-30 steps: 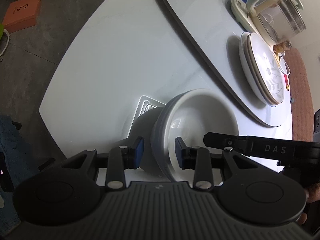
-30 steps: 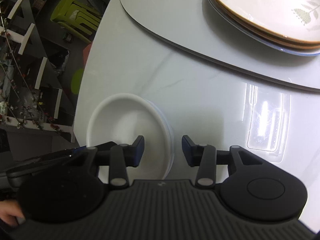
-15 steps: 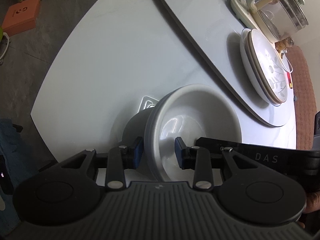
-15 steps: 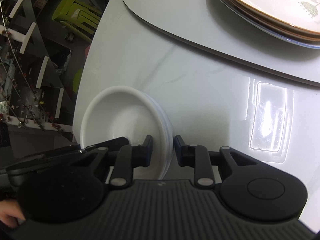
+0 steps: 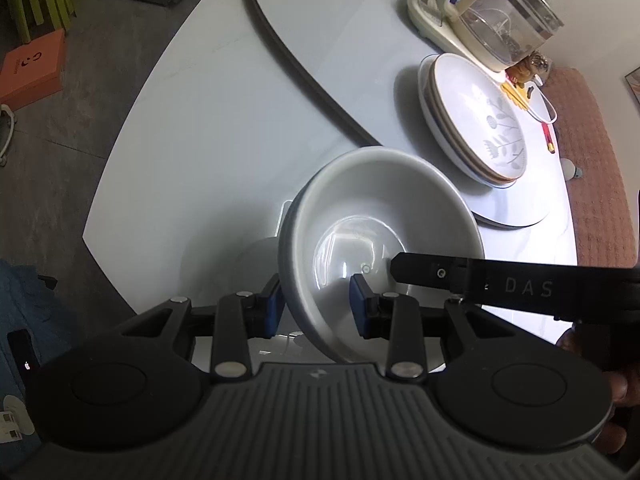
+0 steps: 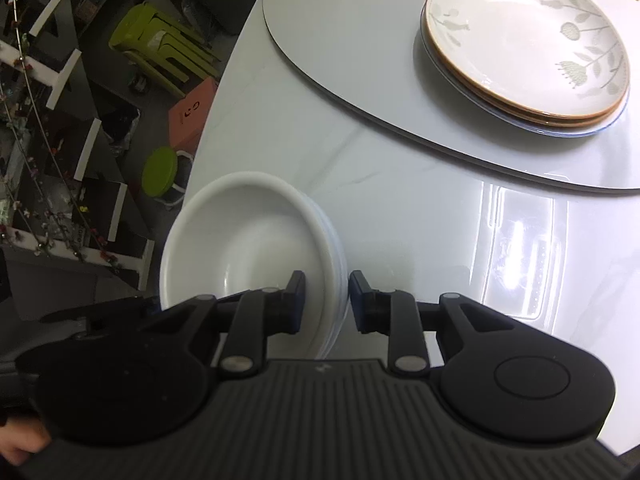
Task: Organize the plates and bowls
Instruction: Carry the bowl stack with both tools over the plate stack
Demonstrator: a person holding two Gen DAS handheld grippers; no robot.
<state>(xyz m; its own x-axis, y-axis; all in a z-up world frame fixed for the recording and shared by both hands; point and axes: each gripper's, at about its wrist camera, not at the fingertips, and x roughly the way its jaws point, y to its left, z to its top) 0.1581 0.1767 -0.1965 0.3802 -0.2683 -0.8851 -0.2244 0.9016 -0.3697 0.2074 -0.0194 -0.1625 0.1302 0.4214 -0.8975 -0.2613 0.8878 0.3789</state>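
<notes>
White ceramic bowls [image 5: 384, 240], a nested stack of them, are tilted and lifted just off the glossy white tabletop [image 5: 208, 120], near its left edge. The left gripper [image 5: 316, 306] has its blue pads narrowed onto the stack's left rim, one pad inside, one outside. The right gripper [image 6: 326, 300] is pinched down on the opposite rim the same way, so both are gripping it. Far right, a pile of floral, brown-rimmed plates [image 6: 524, 44] sits on a grey oval turntable [image 6: 360, 52].
</notes>
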